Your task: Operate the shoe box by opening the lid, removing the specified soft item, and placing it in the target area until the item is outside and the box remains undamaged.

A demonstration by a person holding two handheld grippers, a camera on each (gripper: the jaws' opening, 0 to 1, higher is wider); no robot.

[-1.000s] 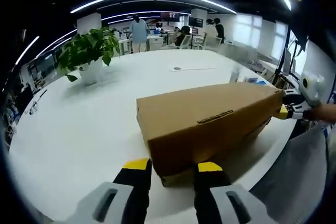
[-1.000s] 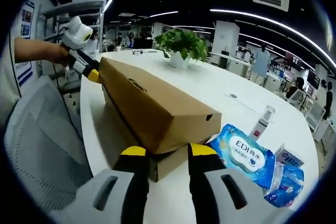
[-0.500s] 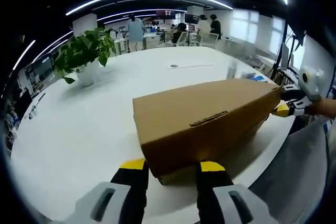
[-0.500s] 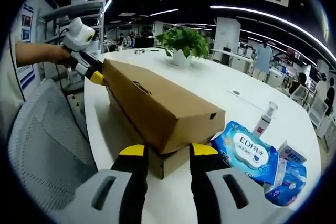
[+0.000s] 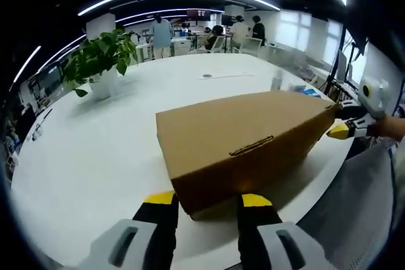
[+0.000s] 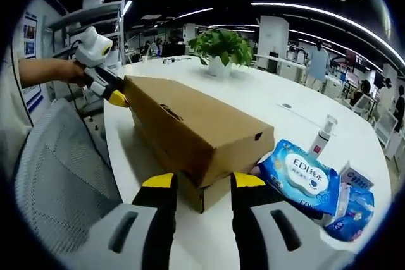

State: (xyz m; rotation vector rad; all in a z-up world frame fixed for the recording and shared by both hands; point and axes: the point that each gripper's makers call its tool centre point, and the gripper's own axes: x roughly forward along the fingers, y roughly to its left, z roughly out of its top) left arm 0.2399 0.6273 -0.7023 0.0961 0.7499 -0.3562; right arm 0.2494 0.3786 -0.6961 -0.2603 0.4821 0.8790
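My left gripper (image 5: 205, 202) and my right gripper (image 6: 197, 183) each hold their jaws spread, one at either end of the brown shoe box (image 5: 243, 140), whose lid is lifted a little off the base. The box lies along the near edge of the white table (image 5: 95, 150). Blue tissue packs (image 6: 297, 175) and a small spray bottle (image 6: 321, 136) lie just beside its right end, and a potted plant (image 5: 101, 61) stands well beyond it.

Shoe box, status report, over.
Both tools open, one at each end of the shoe box. Lid lifting, not off. Blue packet beside the box's right end.
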